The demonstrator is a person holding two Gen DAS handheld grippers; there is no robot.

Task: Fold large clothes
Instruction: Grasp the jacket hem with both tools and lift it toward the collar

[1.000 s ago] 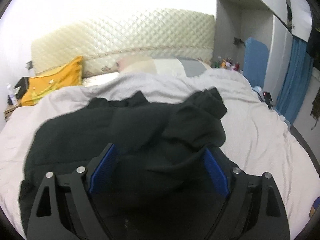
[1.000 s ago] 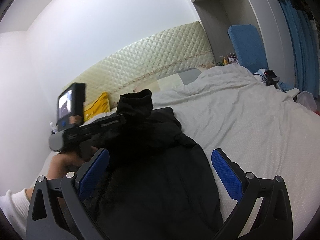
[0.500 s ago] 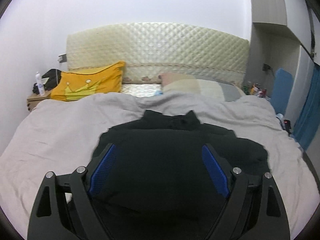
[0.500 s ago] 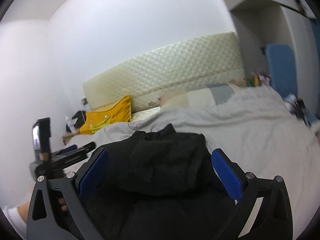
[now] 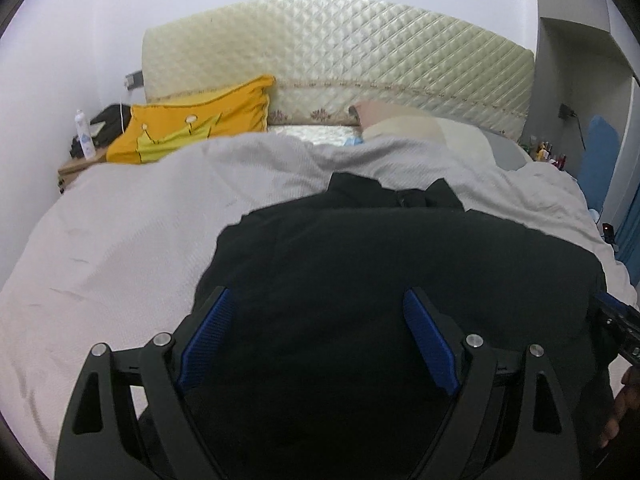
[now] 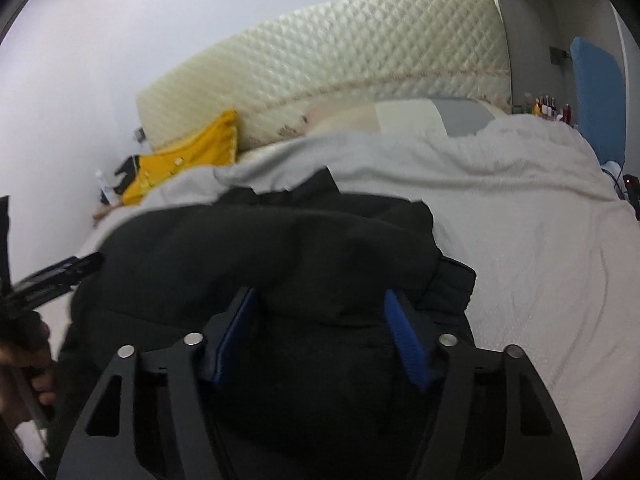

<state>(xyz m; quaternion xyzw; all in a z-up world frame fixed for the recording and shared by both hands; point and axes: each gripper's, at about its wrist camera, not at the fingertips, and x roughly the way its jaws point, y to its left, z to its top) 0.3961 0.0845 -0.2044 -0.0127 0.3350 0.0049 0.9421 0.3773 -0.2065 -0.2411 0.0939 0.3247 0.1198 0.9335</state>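
Observation:
A large black garment lies spread on the bed's pale grey cover, its collar toward the headboard. My left gripper hovers low over the garment's near part, jaws wide open, and the cloth lies flat beneath them. My right gripper is over the garment's right side. Its jaws are closing, and a raised fold of black cloth sits between the blue pads. The left gripper and the hand holding it show at the left edge of the right wrist view.
A quilted cream headboard backs the bed. A yellow pillow and pale pillows lie at its head. A nightstand with a bottle stands far left; a blue panel and small bottles stand right.
Both grippers moved sideways and dropped lower over the garment. The bunched, lifted cloth now lies flatter, folded across the body. The right gripper's jaws have narrowed around a fold.

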